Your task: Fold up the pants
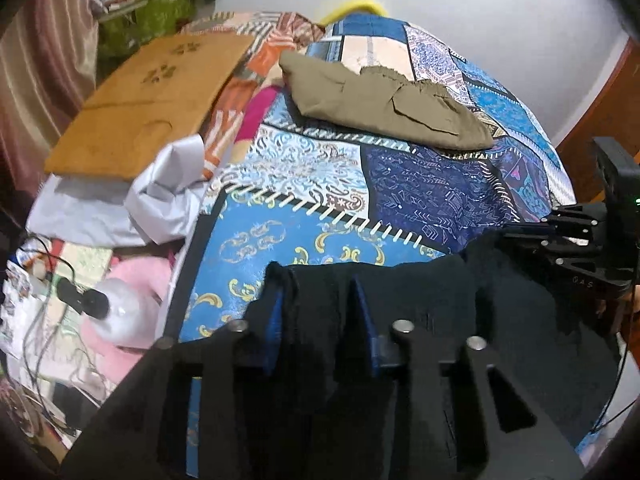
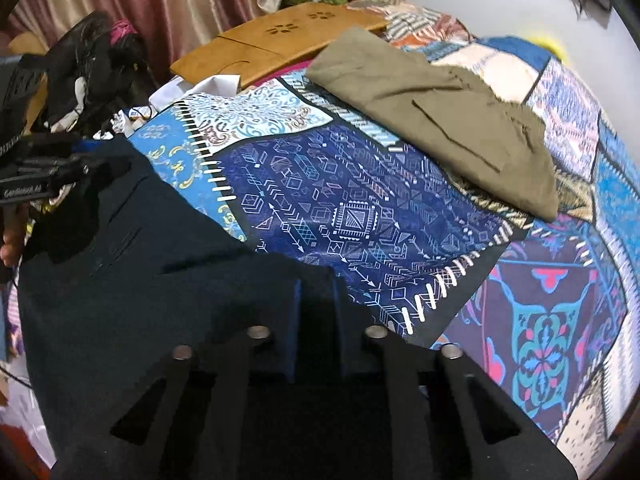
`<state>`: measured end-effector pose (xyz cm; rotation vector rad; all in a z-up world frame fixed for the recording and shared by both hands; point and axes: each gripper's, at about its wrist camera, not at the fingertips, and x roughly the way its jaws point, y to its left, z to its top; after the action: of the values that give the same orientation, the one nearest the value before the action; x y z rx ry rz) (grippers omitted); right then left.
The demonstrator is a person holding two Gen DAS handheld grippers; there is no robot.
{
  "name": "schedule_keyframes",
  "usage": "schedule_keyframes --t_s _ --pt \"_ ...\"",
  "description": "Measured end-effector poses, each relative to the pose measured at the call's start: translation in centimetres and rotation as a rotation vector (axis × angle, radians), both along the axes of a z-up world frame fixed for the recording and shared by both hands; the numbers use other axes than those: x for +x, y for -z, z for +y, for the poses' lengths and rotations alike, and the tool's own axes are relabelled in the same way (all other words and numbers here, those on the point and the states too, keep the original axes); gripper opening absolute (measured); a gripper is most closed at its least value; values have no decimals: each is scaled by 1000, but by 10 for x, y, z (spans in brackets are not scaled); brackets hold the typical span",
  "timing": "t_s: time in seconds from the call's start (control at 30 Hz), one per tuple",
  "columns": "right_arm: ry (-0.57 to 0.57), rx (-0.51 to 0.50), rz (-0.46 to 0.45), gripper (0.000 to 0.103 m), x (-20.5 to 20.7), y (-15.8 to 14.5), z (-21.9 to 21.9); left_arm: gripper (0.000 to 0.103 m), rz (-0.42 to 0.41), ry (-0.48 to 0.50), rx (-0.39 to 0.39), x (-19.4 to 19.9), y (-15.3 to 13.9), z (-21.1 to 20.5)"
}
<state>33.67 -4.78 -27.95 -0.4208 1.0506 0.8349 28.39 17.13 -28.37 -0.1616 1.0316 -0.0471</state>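
Note:
Dark navy pants (image 1: 424, 300) lie at the near edge of the patterned bedspread (image 1: 312, 184); they also show in the right wrist view (image 2: 160, 248). My left gripper (image 1: 316, 280) is shut on a bunched edge of the pants at their left side. My right gripper (image 2: 318, 284) is shut on the pants' edge at their right side. The right gripper also shows at the far right of the left wrist view (image 1: 560, 232). The left gripper shows at the far left of the right wrist view (image 2: 60, 176). The pants hang stretched between the two grippers.
Folded olive pants (image 1: 384, 100) lie further back on the bed, also in the right wrist view (image 2: 440, 120). A wooden lap board (image 1: 152, 92) lies at the left. Grey cloth (image 1: 160, 200), cables and clutter fill the left bedside. A white wall stands behind.

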Motion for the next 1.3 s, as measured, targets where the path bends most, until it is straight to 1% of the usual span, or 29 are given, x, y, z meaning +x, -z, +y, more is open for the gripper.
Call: schedule_keyframes --t_s 0.03,0.13,0.2,0.27,0.37,0.53,0.6,0.67,0.7,0.73,0.77,0.8,0.83,0.87,0.97,1.03,1.1,1.17,1.27,1.3 --pt "-8 -2 -14 7 -1 -1 1 25 -11 7 21 -1 -2 -3" --pt "-28 -8 -81 6 -8 -8 2 20 -42 11 84 -4 -10 -9" --pt "-23 -4 -124 6 -7 -14 2 19 -75 -5 157 -4 -17 -12" --pt "4 6 -151 5 -1 -19 2 19 -98 -22 191 -1 -22 -8" --pt "28 18 -158 5 10 -20 5 19 -88 -38 188 10 -21 3" --pt "55 -25 -163 6 21 -13 12 23 -26 -56 203 26 -1 15" --pt "99 -28 -166 10 27 -16 4 28 -17 -67 197 30 1 20" --pt "139 -18 -158 10 29 -23 -6 30 -13 -74 199 32 -3 25" --pt "151 -4 -137 10 30 -27 -13 32 -14 -75 207 32 -6 26" --pt "163 12 -117 13 29 -33 -19 33 -22 -81 231 32 -11 26" --pt "170 33 -97 20 26 -40 -26 33 -37 -99 272 32 -16 27" --pt "166 49 -92 30 22 -46 -29 33 -49 -112 297 31 -21 27" --pt "161 64 -95 37 17 -51 -31 33 -61 -119 298 30 -27 29" --pt "155 71 -97 45 12 -54 -30 33 -66 -117 252 28 -33 33" --pt "110 93 -84 46 -2 -57 -20 33 -82 -93 149 16 -44 33" --pt "77 85 -65 46 -7 -52 -7 33 -86 -66 120 8 -45 24" --pt "47 71 -50 46 -12 -42 5 33 -70 -19 88 0 -38 10" --pt "12 34 -13 46 -19 -25 17 33 -37 13 80 -3 -25 -3" --pt "-20 -25 45 46 -31 -3 19 33 36 23 103 0 1 -13" --pt "-24 -35 53 46 -34 1 17 33 52 20 107 1 8 -11"
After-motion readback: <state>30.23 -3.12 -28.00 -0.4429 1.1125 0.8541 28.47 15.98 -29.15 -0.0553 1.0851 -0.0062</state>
